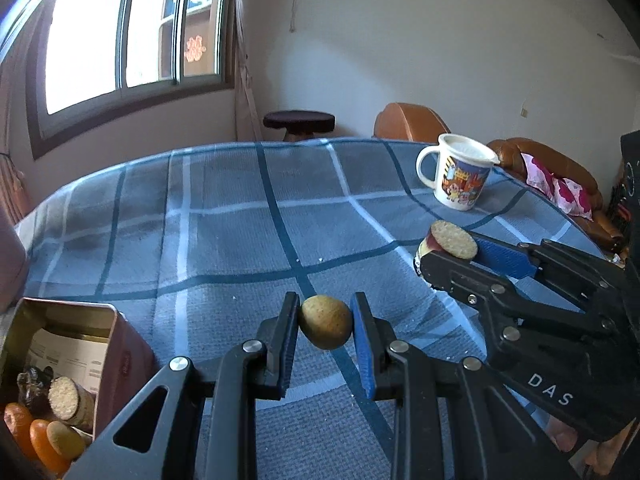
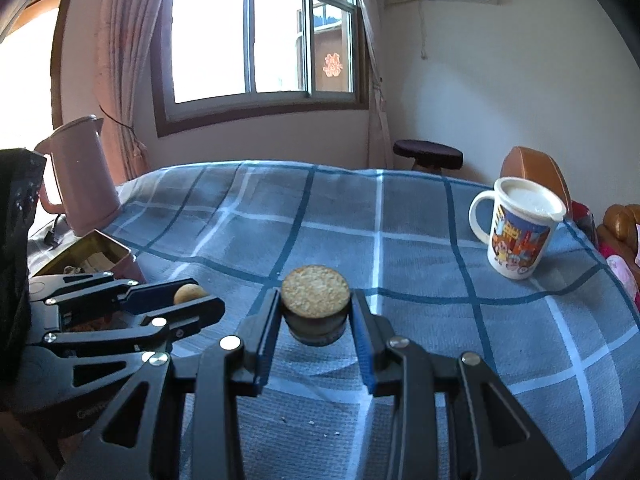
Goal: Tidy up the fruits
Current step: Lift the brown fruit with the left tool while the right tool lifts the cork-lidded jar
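Blue plaid tablecloth [image 1: 224,216]: open metal tin [image 1: 60,360] at 8 o'clock part-filled; left gripper [image 1: 326,322] clamped on small round yellow-brown fruit [image 1: 326,322], right gripper [image 2: 316,312] clamped on cork-topped dark cylinder [image 2: 315,308]; neither binned yet.

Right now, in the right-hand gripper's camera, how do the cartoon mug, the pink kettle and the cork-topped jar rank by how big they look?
1. pink kettle, tallest in the picture, though farthest away.
2. cartoon mug.
3. cork-topped jar, smallest-looking despite sitting nearest the lens, clamped in the right gripper.
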Available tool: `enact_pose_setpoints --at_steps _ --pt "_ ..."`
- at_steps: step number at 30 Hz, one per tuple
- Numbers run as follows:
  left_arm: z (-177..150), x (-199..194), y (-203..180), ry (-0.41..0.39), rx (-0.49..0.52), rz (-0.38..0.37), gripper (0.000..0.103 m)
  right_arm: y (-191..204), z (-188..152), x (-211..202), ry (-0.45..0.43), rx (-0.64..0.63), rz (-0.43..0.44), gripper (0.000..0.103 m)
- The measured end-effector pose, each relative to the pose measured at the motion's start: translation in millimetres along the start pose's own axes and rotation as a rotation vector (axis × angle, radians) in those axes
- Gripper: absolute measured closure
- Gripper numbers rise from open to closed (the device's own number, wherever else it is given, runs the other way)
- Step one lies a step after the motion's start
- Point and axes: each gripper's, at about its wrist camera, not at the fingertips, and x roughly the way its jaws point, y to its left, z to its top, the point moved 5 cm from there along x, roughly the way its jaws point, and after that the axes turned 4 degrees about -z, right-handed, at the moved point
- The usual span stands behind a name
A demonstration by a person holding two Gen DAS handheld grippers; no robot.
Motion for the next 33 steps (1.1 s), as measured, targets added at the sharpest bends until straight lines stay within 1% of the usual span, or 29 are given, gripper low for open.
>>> enact_pose_setpoints --at_steps 6,12,25,33 --pt "2 -6 -3 -0.036 0.018 0.025 0.075 2 1 -5 -0.028 -0.004 0.002 0.066" --pt "2 -12 -3 -0.061 0.019 0.034 0.075 3 2 -9 -0.048 -0.009 -0.001 0.066" --pt "2 -28 -7 -0.131 0.041 0.067 0.075 4 4 -23 -0.125 -0.018 -0.006 0.066" --pt "3 -31 -7 -0.151 0.046 0.076 0.075 4 5 -30 -0.159 -0.019 -0.007 0.066"
